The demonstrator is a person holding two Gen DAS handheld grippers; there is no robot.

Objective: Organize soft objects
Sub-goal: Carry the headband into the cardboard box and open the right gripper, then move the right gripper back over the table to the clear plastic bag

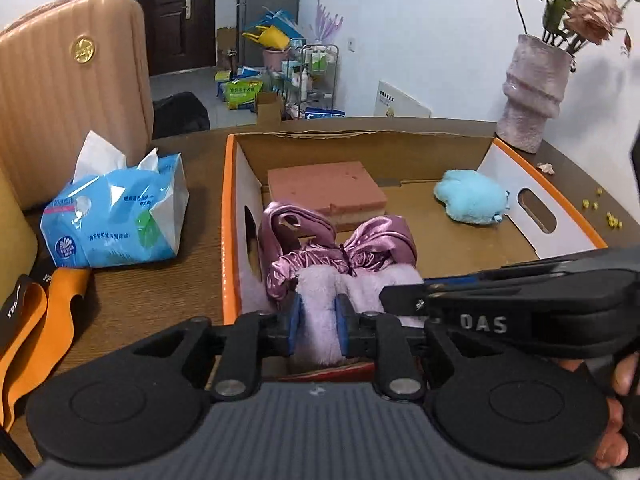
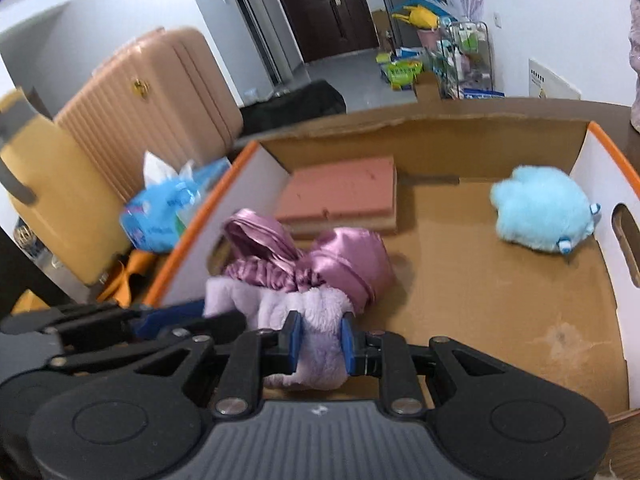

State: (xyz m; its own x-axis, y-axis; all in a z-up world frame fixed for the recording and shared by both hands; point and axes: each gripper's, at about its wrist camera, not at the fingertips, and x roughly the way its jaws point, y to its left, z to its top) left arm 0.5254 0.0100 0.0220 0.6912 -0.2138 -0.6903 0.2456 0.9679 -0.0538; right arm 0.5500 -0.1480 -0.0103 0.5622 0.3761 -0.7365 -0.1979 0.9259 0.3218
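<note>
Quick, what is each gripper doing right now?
Left gripper: closed on the fluffy lilac cloth.
Right gripper: closed on the same cloth.

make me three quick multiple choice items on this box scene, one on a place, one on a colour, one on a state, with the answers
1. Where does the blue plush toy lie?
A. inside the cardboard box, near its right wall
B. on the table beside the tissue pack
C. on top of the pink sponge

2. What colour is the box's rim?
A. green
B. orange
C. black

3. How does the left hand-held gripper stand?
A. open over bare table
B. shut on the fluffy lilac cloth
C. shut on the vase

Answers: 1 A, the toy rests on the box floor by the wall with the handle cut-out. 2 B, an orange edge runs along the walls. 3 B, both blue pads press into the lilac pile.
</note>
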